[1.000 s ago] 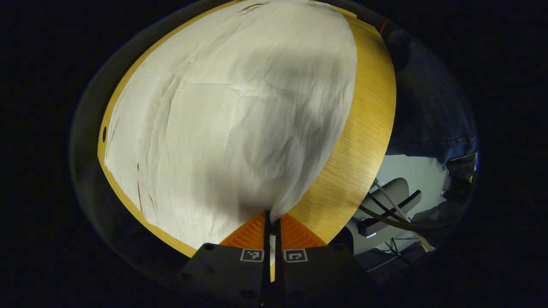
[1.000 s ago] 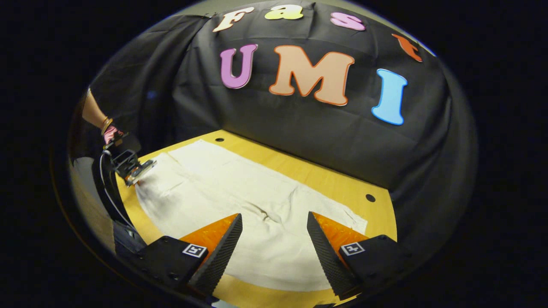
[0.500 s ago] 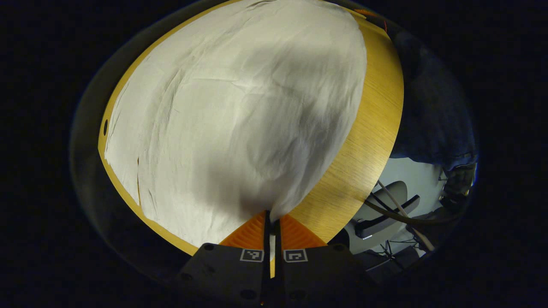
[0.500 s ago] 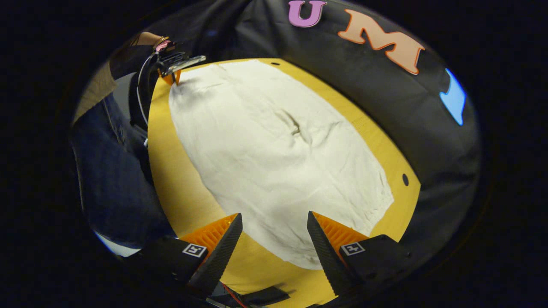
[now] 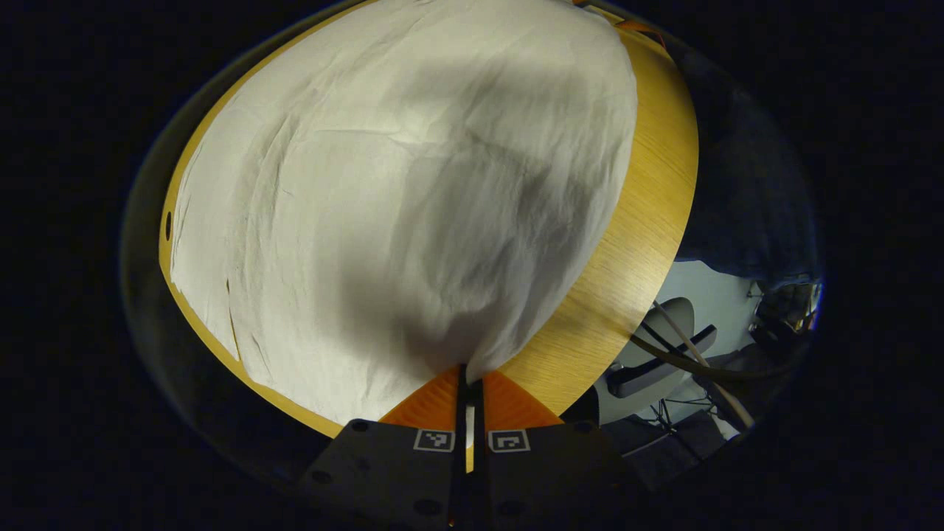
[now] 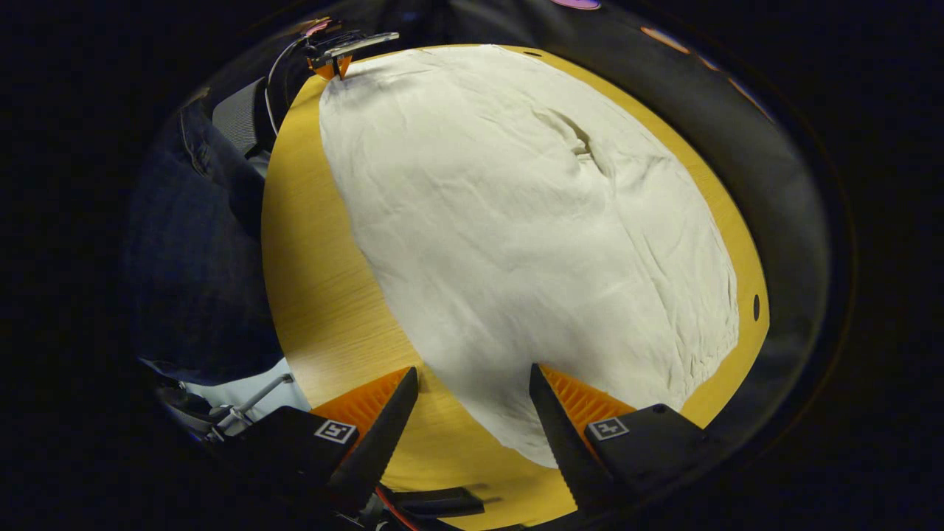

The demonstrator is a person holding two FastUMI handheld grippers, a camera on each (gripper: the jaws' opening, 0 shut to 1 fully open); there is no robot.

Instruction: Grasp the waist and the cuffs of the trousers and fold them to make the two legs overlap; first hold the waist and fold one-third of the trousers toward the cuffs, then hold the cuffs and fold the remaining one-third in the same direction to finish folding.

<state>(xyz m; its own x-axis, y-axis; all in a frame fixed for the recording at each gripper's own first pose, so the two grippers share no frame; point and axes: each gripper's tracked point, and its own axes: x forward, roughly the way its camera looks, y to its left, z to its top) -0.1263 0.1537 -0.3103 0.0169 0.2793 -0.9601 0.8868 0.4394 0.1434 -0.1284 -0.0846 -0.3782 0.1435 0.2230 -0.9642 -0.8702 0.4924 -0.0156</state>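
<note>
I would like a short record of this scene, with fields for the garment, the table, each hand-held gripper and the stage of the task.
garment: trousers, pale, spread flat and wrinkled
table: wooden table, trousers cover most of it
left hand-held gripper: shut on a corner of the trousers at the near edge
right hand-held gripper: open, above the trousers' other end, not touching the cloth
stage: one end gripped, other end not yet grasped, no fold made

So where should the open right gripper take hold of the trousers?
At the near corner of the trousers, lying flat by the table edge just ahead of the right gripper. Come in low from that edge, one finger under the hem, mirroring the left gripper pinching the far corner.
</note>
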